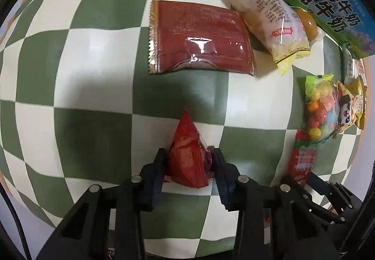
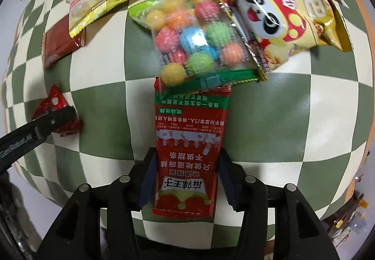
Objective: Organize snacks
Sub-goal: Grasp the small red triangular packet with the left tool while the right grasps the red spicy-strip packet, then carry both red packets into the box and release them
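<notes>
On the green-and-cream checkered desk (image 1: 98, 67), the left hand-held gripper (image 1: 188, 161) has its two dark padded jaws pressed against the sides of a small red triangular snack pouch (image 1: 187, 156), which sits on the cloth well in from any edge; in the right wrist view the same pouch (image 2: 52, 105) shows at the far left with that gripper across it. Beyond it lies a flat dark red sachet (image 1: 199, 39) with a serrated left edge, its print too faint to read. Its far right corner is overlapped by a clear yellow-trimmed cake packet (image 1: 264, 18) covered in small unreadable text, and a sealed brown braised egg (image 1: 305, 23) rests at that packet's right side. Both lie against a blue-and-green milk carton (image 1: 328, 1) at the far edge, printed "青海牛奶" and "纯牛奶". Further right, the right hand-held gripper (image 2: 185, 180) is closed on the near end of a long red spicy-strip packet (image 2: 187, 149) marked "麻辣王子" and "只做地道麻辣 不做甜辣". Its far end is tucked under a clear green-edged bag of coloured candy balls (image 2: 189, 37). Touching that bag on the right is a yellow crisp bag with a cartoon panda (image 2: 276, 11), near the desk's right edge.
</notes>
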`<state>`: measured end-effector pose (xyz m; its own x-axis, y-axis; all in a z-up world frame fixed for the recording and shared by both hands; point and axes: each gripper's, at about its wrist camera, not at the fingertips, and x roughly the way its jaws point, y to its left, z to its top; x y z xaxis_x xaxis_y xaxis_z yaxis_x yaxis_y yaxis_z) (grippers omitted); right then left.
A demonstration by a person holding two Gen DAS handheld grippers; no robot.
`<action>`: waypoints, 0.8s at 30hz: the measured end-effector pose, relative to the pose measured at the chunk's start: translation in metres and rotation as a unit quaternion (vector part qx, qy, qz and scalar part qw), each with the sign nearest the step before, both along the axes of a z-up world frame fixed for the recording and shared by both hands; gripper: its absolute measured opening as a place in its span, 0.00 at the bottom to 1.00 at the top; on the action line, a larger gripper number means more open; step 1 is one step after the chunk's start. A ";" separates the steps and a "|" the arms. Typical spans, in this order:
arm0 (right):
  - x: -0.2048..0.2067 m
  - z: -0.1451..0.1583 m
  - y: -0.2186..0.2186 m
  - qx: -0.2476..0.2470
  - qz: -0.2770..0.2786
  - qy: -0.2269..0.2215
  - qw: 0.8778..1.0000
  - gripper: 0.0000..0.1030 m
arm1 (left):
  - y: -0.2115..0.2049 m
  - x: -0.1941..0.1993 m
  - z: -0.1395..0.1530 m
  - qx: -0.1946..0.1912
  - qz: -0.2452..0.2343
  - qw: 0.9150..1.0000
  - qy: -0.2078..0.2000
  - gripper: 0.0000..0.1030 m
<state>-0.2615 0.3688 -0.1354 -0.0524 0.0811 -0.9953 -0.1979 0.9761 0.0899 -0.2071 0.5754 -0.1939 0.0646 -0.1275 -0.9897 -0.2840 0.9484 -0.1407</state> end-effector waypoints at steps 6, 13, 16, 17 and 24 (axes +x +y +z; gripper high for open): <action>-0.022 0.009 0.012 -0.001 0.021 -0.025 0.999 0.44 | -0.007 -0.020 0.023 -0.019 0.010 1.000 -0.013 0.35; -0.022 0.056 -0.001 0.058 0.014 -0.046 0.997 0.43 | -0.020 -0.032 0.082 -0.058 0.000 0.996 -0.063 0.35; -0.016 0.086 -0.007 0.091 0.011 -0.058 0.994 0.41 | -0.023 -0.016 0.119 -0.074 -0.012 0.992 -0.097 0.35; -0.010 0.101 -0.009 0.096 0.010 -0.064 0.993 0.39 | -0.027 -0.011 0.137 -0.079 -0.020 0.990 -0.115 0.35; 0.052 0.165 -0.013 0.130 0.010 -0.113 0.985 0.14 | -0.042 0.050 0.191 -0.062 -0.057 0.981 -0.175 0.35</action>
